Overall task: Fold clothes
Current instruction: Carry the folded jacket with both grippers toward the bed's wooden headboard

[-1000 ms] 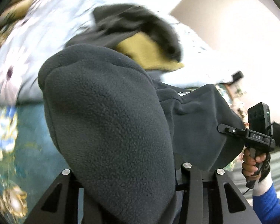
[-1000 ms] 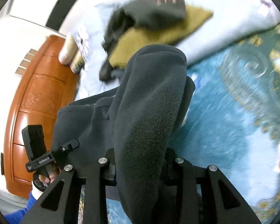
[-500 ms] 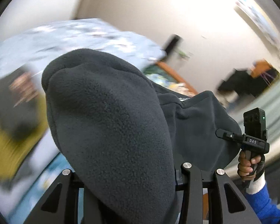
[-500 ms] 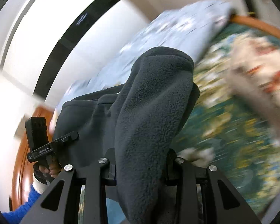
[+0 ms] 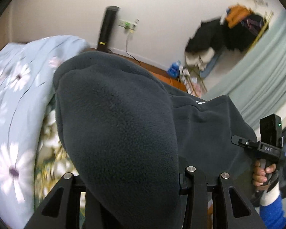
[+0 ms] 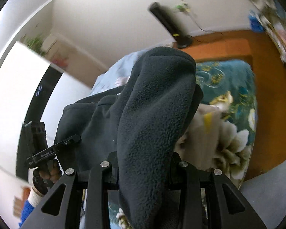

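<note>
A dark grey fleece garment [image 5: 120, 129] hangs between my two grippers and fills the middle of both views. It drapes over my left gripper's fingers in the left wrist view and hides their tips. In the right wrist view the same fleece [image 6: 152, 114] bulges up between the right gripper's fingers. My right gripper [image 5: 238, 140] shows at the right edge, held in a hand [image 5: 263, 173], its tip against the fleece edge. My left gripper [image 6: 74, 139] shows at the left, also at the fleece edge. Both are shut on the garment, which is lifted off the bed.
A light blue flowered duvet [image 5: 13, 95] lies to the left, over a teal flowered bedspread [image 6: 228, 80]. A black tower-shaped object [image 5: 106, 26] stands by the wall. An orange wooden surface [image 6: 270, 95], a green curtain [image 5: 257, 80] and piled clothes [image 5: 219, 36] are on the right.
Both grippers have tipped upward with the fleece still clamped. The views have swung from the bed with the olive and black clothes to the wall and the room.
</note>
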Available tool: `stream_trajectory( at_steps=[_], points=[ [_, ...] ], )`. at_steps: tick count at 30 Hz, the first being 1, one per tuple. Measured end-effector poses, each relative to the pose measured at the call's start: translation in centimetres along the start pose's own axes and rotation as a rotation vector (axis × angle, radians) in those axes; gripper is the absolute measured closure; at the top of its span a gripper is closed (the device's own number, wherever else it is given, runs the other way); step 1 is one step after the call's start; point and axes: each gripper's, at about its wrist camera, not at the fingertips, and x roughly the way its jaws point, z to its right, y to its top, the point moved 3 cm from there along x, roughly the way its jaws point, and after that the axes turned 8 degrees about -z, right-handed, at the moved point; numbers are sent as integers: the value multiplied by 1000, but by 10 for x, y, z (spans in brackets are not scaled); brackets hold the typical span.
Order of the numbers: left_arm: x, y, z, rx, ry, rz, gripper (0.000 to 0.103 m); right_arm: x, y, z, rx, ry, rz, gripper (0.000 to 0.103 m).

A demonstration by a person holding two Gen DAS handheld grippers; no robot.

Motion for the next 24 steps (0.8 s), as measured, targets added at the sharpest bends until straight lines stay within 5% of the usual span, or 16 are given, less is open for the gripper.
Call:
stream_trajectory(
  at_steps=[5,8,17,21,24],
  points=[
    [75,30,-24,-38,69,-110,57,36,7,77,156,35,-47,67],
    [96,23,-50,-93,32,-125,53,62,-11,90,185,75,-71,66],
    [49,30,-33,19,-107,20,56,25,-7,48,39,116,-4,67],
    [54,29,-52,-13,-44,-11,56,31,-10,51,52,163,-20,67],
    [78,20,-69,-71,-3,-56,56,50,-24,66,85,106,-62,66]
  ],
)
